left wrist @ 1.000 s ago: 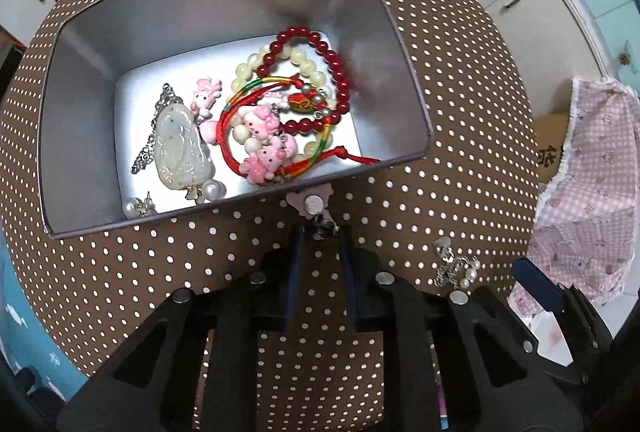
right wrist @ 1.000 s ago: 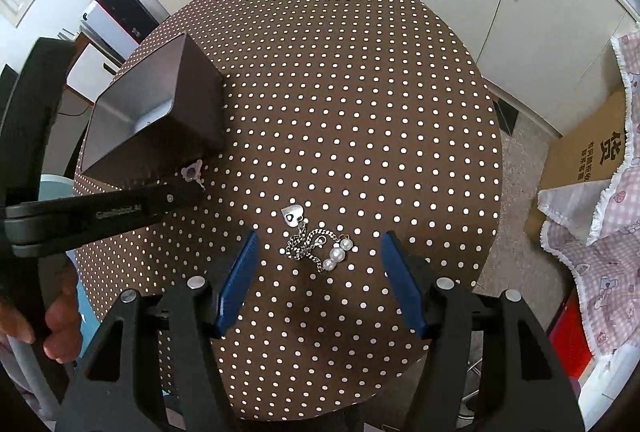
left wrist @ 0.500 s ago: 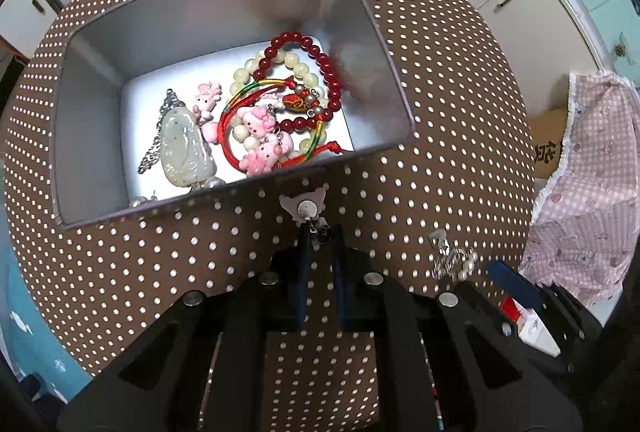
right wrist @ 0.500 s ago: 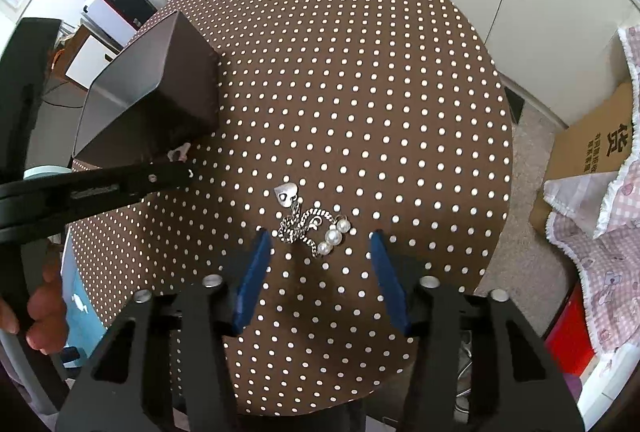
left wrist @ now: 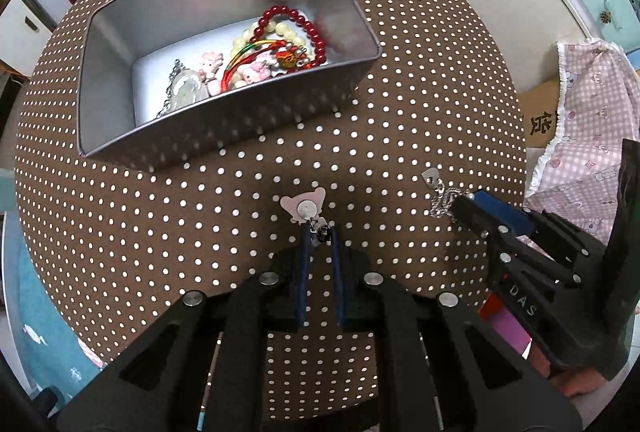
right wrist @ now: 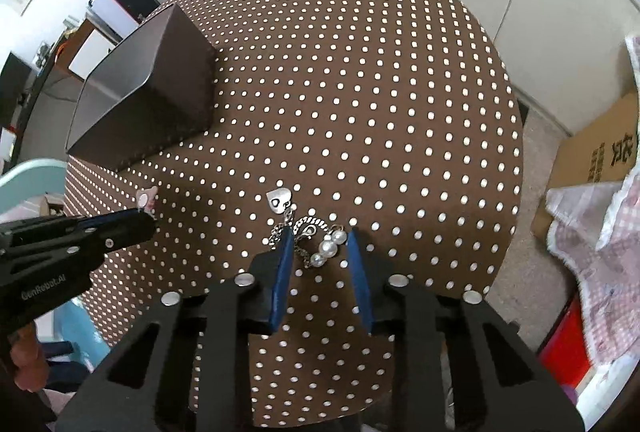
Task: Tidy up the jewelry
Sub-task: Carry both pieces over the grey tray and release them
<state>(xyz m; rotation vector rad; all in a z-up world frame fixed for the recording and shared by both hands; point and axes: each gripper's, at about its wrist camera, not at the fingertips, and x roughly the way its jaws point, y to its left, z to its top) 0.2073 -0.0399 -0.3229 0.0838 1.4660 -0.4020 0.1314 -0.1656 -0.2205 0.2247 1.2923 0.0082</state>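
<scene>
1. The right gripper [right wrist: 320, 252], a second ago held wide above the chain [right wrist: 296, 232], has been lowered around it. Its jaws are closing, with the chain and pearls [right wrist: 330, 248] between them; the pads are not yet seen pressing, so no grip is judged made.
2. The left gripper [left wrist: 320, 232] is shut on the clasp of a pink charm [left wrist: 306, 206]. Compared with a second ago, the charm is seen farther from the tin [left wrist: 224, 144], though it is judged bound for there.
3. Both remaining loose pieces are thus in hand or nearly so; little sorting is judged left.
4. The tin sits on the dotted table [left wrist: 400, 92]. Inside it are seen red beads [left wrist: 308, 24], pale beads [left wrist: 244, 40], a red cord bracelet with pink figures [left wrist: 256, 70], a small pink charm [left wrist: 210, 62] and a pale pendant [left wrist: 184, 92] on a chain.
5. The chain's heart tag [right wrist: 279, 199] lies on the table just beyond the right gripper.
</scene>
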